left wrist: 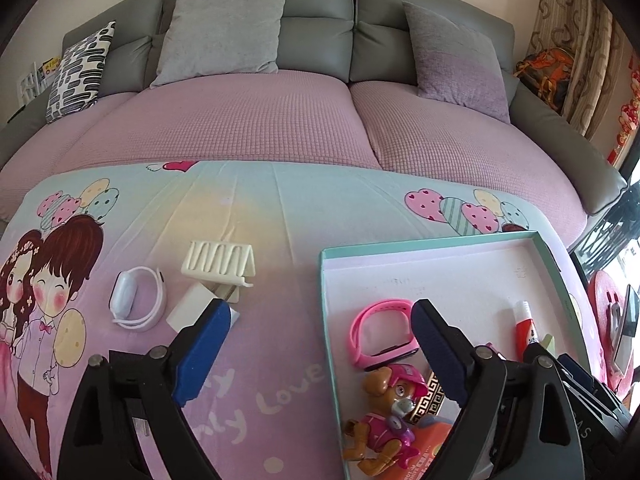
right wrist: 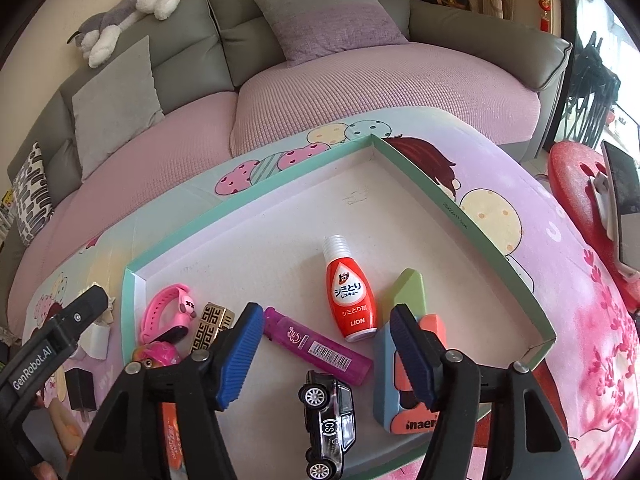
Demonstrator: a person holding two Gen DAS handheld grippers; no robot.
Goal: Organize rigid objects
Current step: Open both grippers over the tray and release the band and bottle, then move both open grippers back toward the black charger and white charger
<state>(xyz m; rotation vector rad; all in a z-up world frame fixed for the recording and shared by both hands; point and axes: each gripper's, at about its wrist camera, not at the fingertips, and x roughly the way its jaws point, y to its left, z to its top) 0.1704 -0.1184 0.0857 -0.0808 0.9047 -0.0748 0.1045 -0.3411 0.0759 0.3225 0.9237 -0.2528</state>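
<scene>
Both tools stand apart, nothing clamped: left tool (left wrist: 320,344), right tool (right wrist: 326,350). The small black die-cast toy car (right wrist: 329,420) lies beneath the right tool inside the shallow mint-green cardboard tray (right wrist: 472,224). It may be rolled away if nudged.

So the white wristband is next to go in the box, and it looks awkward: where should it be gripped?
Grip the white wristband across its oval body on the left, coming from above with the left hand-held gripper, now open. The band lies flat; its thin loop would likely flex, while the body looks solid and narrow enough.
</scene>
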